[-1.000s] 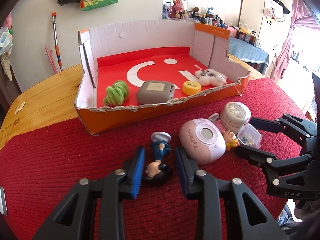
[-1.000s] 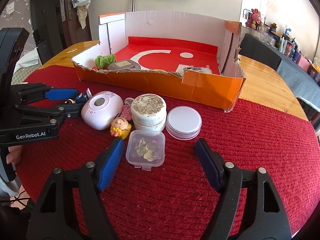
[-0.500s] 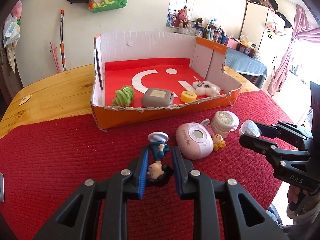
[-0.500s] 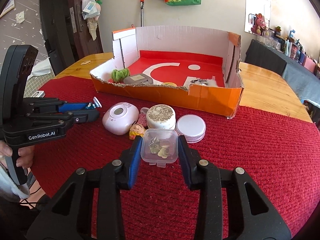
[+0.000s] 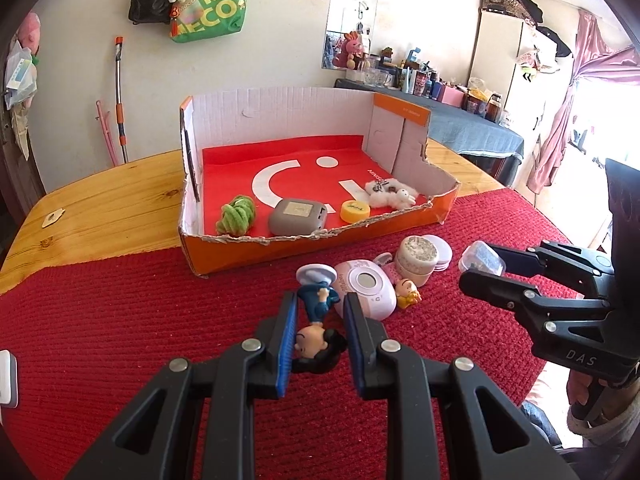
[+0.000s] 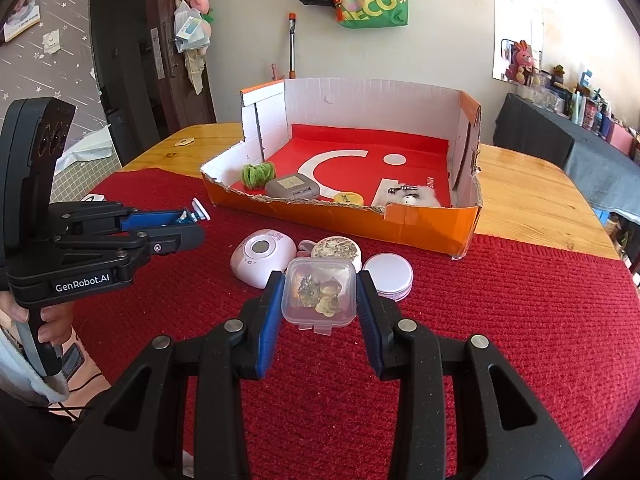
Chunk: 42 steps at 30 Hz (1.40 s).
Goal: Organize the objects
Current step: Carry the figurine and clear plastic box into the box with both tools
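Note:
My left gripper (image 5: 320, 304) is shut on a small figurine (image 5: 316, 340) with black hair, blue clothes and a white round base, held just above the red cloth. My right gripper (image 6: 319, 280) is shut on a clear plastic box (image 6: 319, 296) of small trinkets, also lifted a little off the cloth. From the left wrist view, the right gripper (image 5: 480, 266) and its clear box (image 5: 480, 258) are at the right. In the right wrist view the left gripper (image 6: 196, 226) shows at the left with the figurine (image 6: 194, 210). The open orange cardboard box (image 5: 320, 248) stands beyond both.
On the cloth lie a pink round device (image 5: 366, 288), a cream jar (image 5: 418, 254), a white lid (image 6: 388, 274) and a tiny yellow figure (image 5: 408, 290). Inside the cardboard box are a green yarn ball (image 5: 236, 220), a grey case (image 5: 296, 216), a yellow disc (image 5: 354, 211) and a white fluffy toy (image 5: 390, 196).
My right gripper has shut on the clear box and lifted it off the cloth. My left gripper has risen with the figurine.

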Available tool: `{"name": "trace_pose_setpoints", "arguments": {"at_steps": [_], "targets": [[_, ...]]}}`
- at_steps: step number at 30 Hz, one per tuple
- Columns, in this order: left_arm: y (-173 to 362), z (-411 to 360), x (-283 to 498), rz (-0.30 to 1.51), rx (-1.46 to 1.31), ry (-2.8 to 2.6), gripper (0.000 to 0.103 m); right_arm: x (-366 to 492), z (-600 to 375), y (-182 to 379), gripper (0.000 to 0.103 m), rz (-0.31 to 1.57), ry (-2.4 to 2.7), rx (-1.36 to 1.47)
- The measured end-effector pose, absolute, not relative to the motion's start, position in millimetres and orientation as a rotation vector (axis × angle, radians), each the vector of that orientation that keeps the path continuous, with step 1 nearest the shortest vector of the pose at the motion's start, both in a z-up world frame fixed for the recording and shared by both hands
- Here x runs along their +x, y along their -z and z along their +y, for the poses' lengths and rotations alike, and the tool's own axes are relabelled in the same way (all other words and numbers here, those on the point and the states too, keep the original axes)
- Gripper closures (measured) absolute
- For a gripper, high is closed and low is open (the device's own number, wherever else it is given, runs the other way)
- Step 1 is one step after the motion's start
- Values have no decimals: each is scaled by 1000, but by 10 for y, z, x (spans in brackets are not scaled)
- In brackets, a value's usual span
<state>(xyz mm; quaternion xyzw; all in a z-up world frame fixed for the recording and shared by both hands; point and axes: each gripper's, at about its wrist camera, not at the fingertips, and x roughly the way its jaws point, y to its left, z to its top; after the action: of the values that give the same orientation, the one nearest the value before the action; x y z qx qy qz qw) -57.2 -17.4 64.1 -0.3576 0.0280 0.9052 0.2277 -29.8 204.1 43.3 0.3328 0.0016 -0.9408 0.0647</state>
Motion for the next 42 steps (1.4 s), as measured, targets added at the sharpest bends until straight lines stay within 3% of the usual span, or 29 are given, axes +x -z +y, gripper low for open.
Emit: {"name": "trace_pose_setpoints", "arguments": {"at_steps": [13,24,31,42], "targets": [[-852,-107,-678,52,-924,-2490,79,-398,2077,-574,69,-6,2831,960],[-1088,142,-1489,33,-993,-2406,79,-1142,2202,-829,69,83,2767,1013],[-906,328,-2155,42,-1149,-2333,79,-1771,2252,-725,69,196,2691,1169],[-582,444,-2590,85,-1292,-2281,79,-2268,2304,-399,69,207,2545,1341]]}}
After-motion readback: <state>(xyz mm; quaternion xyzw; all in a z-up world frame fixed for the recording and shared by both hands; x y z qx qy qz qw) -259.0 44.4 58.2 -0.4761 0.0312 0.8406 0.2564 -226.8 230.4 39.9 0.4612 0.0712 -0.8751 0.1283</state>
